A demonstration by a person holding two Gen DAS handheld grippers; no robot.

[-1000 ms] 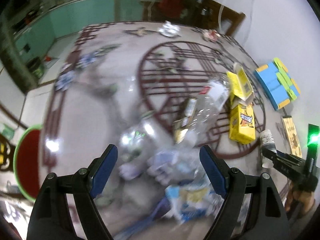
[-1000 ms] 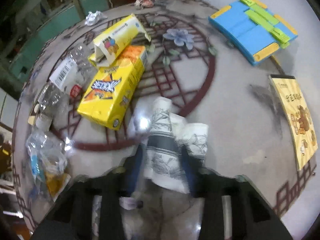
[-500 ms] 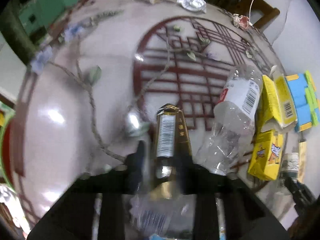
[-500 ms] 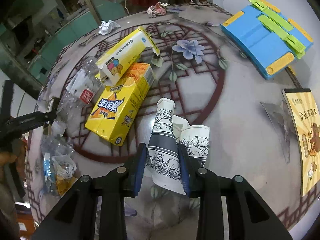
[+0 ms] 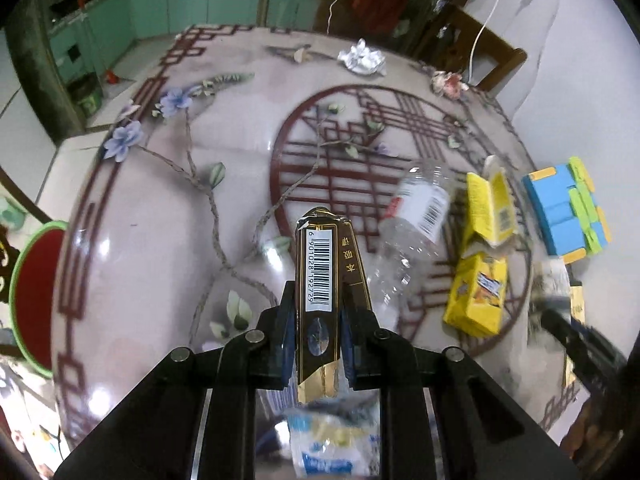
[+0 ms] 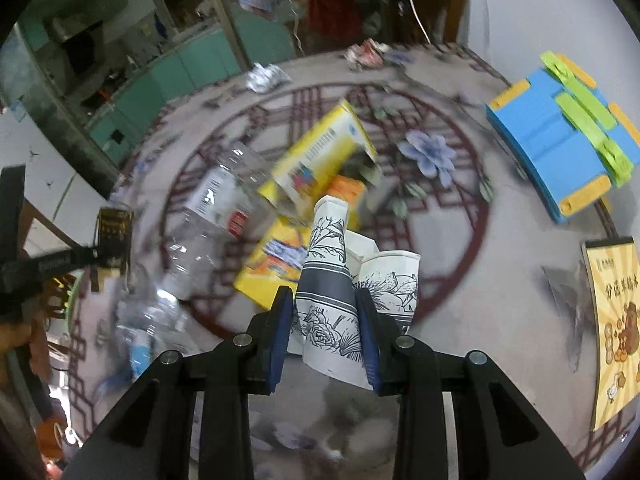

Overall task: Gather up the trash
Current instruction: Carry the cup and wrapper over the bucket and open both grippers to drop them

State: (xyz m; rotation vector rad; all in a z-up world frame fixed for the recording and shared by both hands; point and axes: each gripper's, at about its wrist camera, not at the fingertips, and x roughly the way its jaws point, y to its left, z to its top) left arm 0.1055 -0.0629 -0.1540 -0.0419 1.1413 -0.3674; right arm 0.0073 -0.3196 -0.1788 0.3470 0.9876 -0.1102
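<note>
Since prev frame L gripper (image 5: 316, 334) went from spread to pinching dark carton (image 5: 326, 276) mid-body, off table (image 5: 132, 240). R gripper (image 6: 325, 330) pinching crushed paper cup (image 6: 326, 280). Both light, crushable, so grip gently.

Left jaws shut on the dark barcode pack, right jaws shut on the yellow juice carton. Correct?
Not quite. The left gripper does clamp the dark pack, but the right gripper is shut on a crushed paper cup, not the yellow carton, which lies on the table behind it. The right wrist view shows this.
</note>
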